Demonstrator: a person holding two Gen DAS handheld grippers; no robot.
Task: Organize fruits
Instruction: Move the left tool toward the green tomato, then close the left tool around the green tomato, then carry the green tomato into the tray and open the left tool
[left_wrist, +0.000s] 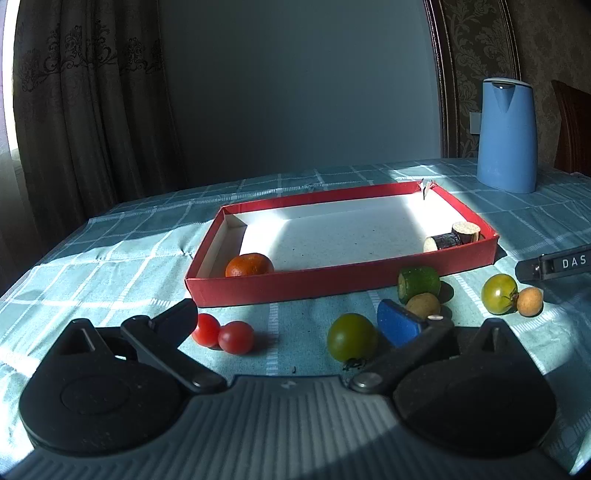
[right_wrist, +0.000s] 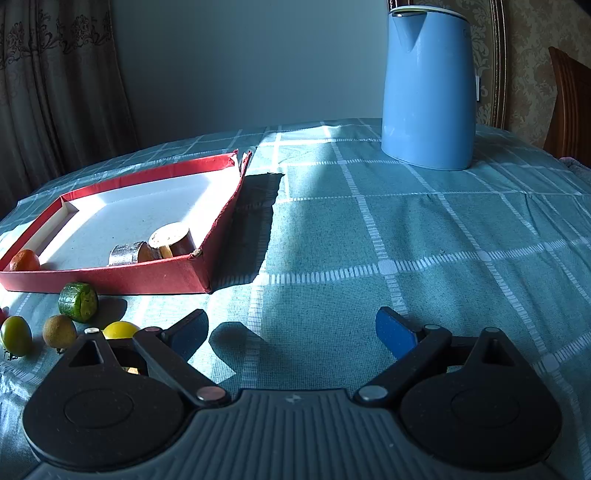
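The table, under its teal checked cloth (right_wrist: 369, 229), fills the lower half of both views; on it, in the upper right of each frame, stands the blue kettle (right_wrist: 428, 85), well apart from the fruits. The red tray (left_wrist: 343, 286) lies in the centre of your left view and at the middle left of your right view; its white floor is partly in sunlight.

Inside the tray you have the orange mandarin (left_wrist: 249, 265) in the near left corner, and two dark cut pieces with pale ends (left_wrist: 452, 236) touching each other in the near right corner.

Your left gripper (left_wrist: 286, 325) sits at the bottom of its frame with the fingers spread wide and holding nothing; the green tomato (left_wrist: 351, 336) lies between them, close to the blue pad (left_wrist: 400, 326), and two red cherry tomatoes (left_wrist: 223, 334), touching one another, lie just beside the other finger. Your right gripper (right_wrist: 291, 334) is released as well, above bare cloth, gripping nothing.

In front of the tray, in the left view, you see the cut green piece (left_wrist: 419, 283); just below it a brownish round fruit (left_wrist: 423, 305); further right a second green tomato (left_wrist: 499, 294) touching a small tan fruit (left_wrist: 529, 301).
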